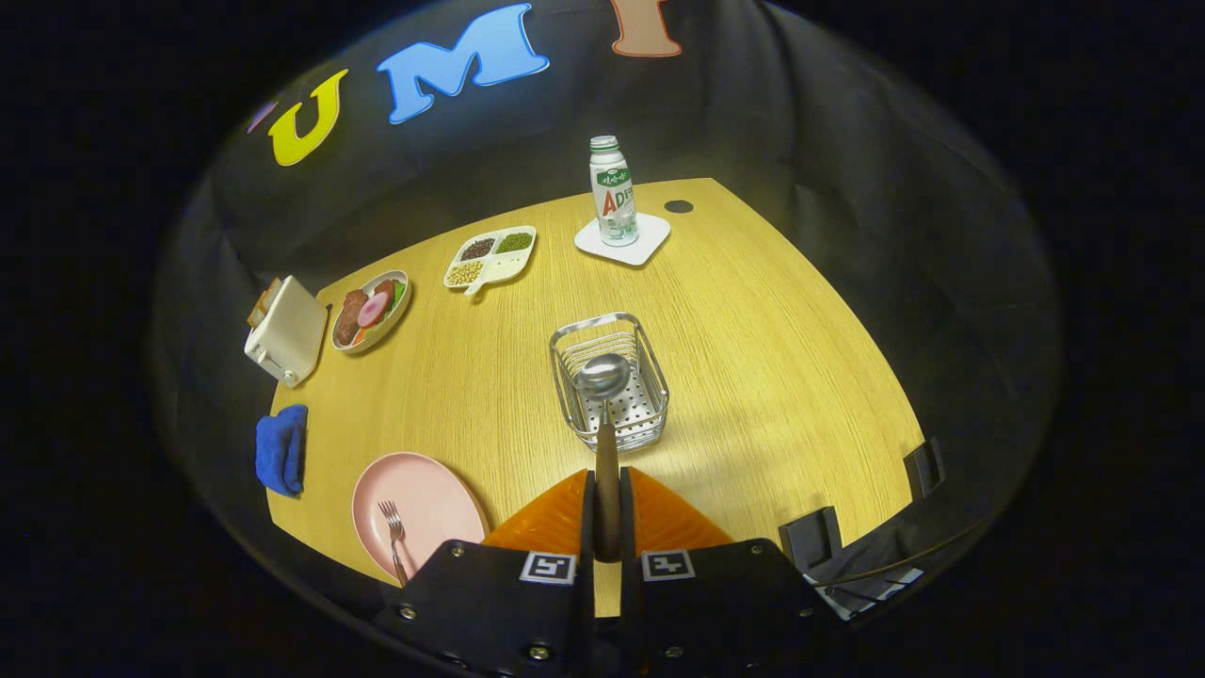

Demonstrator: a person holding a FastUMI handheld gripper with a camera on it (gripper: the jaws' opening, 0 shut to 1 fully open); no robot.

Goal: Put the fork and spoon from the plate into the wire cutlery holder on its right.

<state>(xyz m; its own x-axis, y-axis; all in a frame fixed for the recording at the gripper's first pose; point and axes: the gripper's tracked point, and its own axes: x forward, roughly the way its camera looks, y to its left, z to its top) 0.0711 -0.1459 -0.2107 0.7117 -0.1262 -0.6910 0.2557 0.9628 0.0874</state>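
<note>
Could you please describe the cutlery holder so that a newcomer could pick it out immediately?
On the light wooden table, look just ahead of the hand-held gripper, which is shut on a wooden-handled metal spoon. The silver wire cutlery holder sits under the spoon's bowl. It is the table's one open wire basket, with a perforated floor.

Table (772,377): pale yellow wood grain. Plate (428,499): plain pink; fork (393,535) on it silver. Holder (612,377): silver wire, base dotted with holes. Spoon (602,377): shiny silver bowl, brown wooden handle, clamped between both fingers of gripper (607,513). Cloth (281,449): bright blue. Toaster (285,330): cream white. Bowl (371,311): brown, pink, green food. Tray (490,257): white, three sections with dark brown, green, tan fillings. Coaster (623,240): white. Bottle (613,191): clear, white cap, green-and-white label with red lettering.
</note>
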